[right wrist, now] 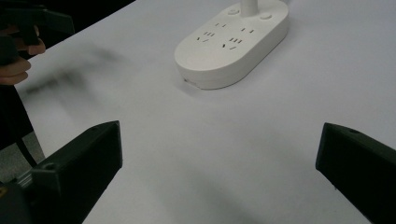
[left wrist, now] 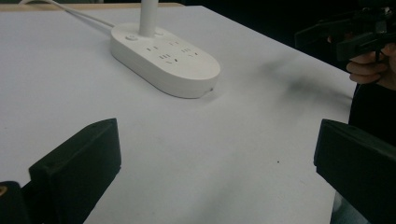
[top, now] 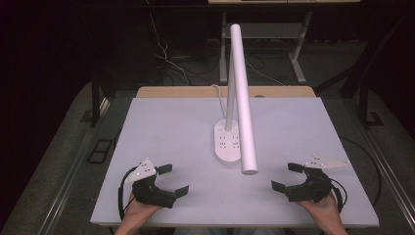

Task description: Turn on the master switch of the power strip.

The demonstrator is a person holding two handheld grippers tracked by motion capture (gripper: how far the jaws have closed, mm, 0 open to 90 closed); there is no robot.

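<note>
One camera is sitting high above my side of the table (top: 161, 127), looking forward and down over all of it. Two more are riding low on my grippers, each looking along its own jaws from opposite near corners, close above the tabletop. All three are sharing the white lamp base (top: 228, 142) (left wrist: 166, 60) (right wrist: 232, 43) mid-table.
</note>
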